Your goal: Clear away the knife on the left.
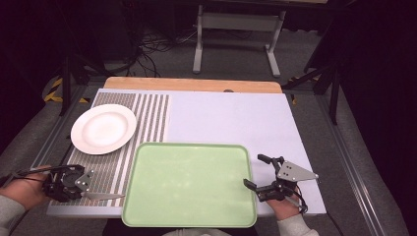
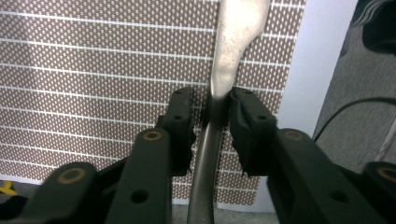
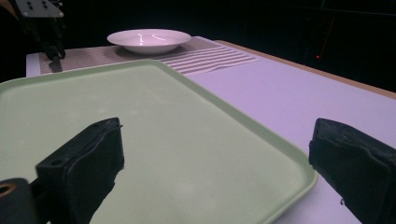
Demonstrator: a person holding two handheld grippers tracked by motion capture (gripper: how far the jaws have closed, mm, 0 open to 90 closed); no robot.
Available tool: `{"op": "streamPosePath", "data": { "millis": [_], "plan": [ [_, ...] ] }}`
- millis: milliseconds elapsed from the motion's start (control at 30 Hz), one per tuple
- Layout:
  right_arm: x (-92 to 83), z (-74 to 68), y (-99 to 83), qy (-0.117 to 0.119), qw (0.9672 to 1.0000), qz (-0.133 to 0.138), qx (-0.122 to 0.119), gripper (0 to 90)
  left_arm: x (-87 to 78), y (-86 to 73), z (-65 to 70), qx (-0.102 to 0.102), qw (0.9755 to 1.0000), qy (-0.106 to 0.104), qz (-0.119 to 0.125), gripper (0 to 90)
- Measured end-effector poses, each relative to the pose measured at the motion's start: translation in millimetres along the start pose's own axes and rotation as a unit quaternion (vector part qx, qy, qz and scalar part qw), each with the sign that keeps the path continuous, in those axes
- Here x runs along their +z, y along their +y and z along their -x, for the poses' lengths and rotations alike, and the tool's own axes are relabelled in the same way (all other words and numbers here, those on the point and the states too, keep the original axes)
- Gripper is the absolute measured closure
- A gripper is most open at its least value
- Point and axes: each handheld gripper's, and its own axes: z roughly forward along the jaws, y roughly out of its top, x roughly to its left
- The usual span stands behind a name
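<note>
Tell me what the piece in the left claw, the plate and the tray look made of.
Utensil in the left claw: probably metal, with a silver, speckled sheen. Plate: glossy white, likely ceramic, given its bright highlights. Tray: matte pale green, probably plastic.

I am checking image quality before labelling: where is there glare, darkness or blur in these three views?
High view: evenly lit table, dark surroundings, soft overall. Left gripper view: the metal knife held in the left gripper is blurred, the striped woven placemat sharp. Right gripper view: glare streaks on the white round plate, black background.
</note>
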Motion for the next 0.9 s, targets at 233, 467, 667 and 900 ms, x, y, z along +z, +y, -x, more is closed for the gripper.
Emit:
{"op": "streamPosePath", "data": {
  "millis": [233,467,667,900],
  "plan": [
    [-0.4,-0.4,0.4,0.001,1.0,0.001,-0.001,3.8,0.3,3.0,3.8,0.036,0.9992,0.01,-0.013,79.3],
    [-0.3,-0.3,0.1,0.003,1.0,0.002,0.001,3.8,0.4,3.7,5.0,0.044,0.9988,0.014,-0.014,80.0],
    [-0.5,-0.1,0.2,0.004,1.0,0.003,0.002,3.8,-0.6,3.9,5.6,0.037,0.9989,0.019,-0.02,80.3],
    [-0.5,0.2,0.3,0.003,1.0,0.005,0.004,3.8,-0.8,2.2,5.7,0.02,0.9996,0.016,-0.014,80.3]
  ]
}}
